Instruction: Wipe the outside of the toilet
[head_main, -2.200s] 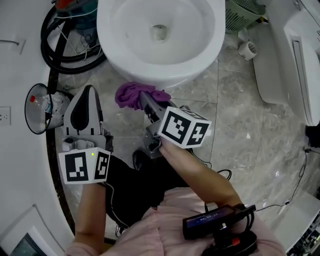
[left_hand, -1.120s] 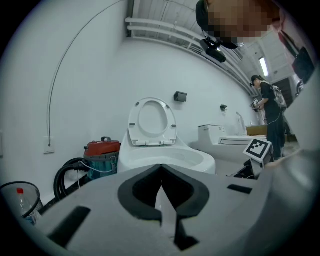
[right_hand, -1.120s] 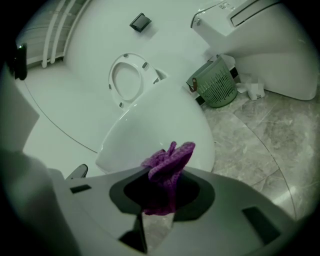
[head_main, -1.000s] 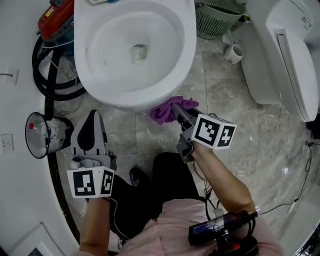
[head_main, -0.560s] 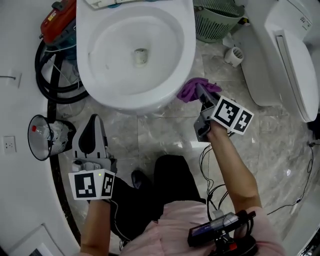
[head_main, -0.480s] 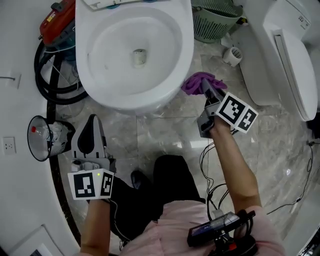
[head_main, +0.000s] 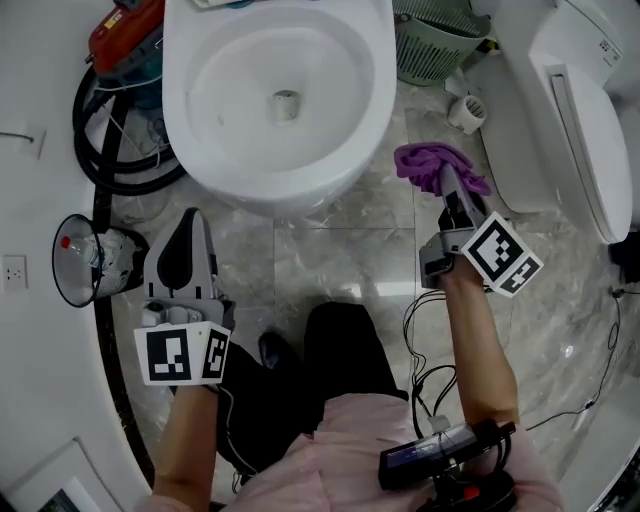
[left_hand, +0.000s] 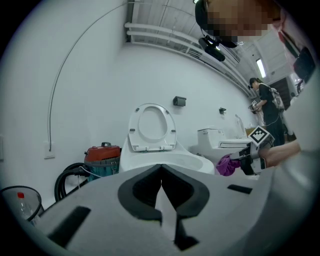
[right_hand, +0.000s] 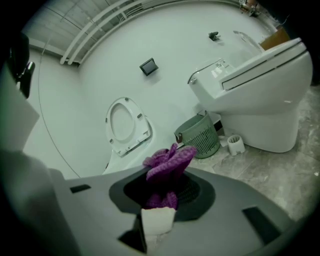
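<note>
Big white toilet (head_main: 280, 100) fills the top of the head view, seat up, bowl open, and it sits ahead of the left fingers and off to the left of the right ones. A second toilet (head_main: 580, 110) with its lid down stands to the right of the right fingers. Beyond and to the left of the left fingers there's a red vacuum (head_main: 125, 35) with its black hose (head_main: 100, 150) coiled on the floor beside the bowl. A green slatted basket (head_main: 435, 40) lies ahead of the right fingers, between the two toilets. A wire bin (head_main: 85, 260) sits just left of the left fingers. The left gripper (head_main: 188, 225) hangs low before the bowl's front, jaws pressed together with nothing between them. The right gripper (head_main: 445, 185) is out past the bowl's right flank, jaws clamped on a purple cloth (head_main: 435, 165), which bunches out beyond the fingertips over the marble floor, near the porcelain but apart from it in the head view. A small white cup (head_main: 467, 112) stands just ahead of that cloth.
</note>
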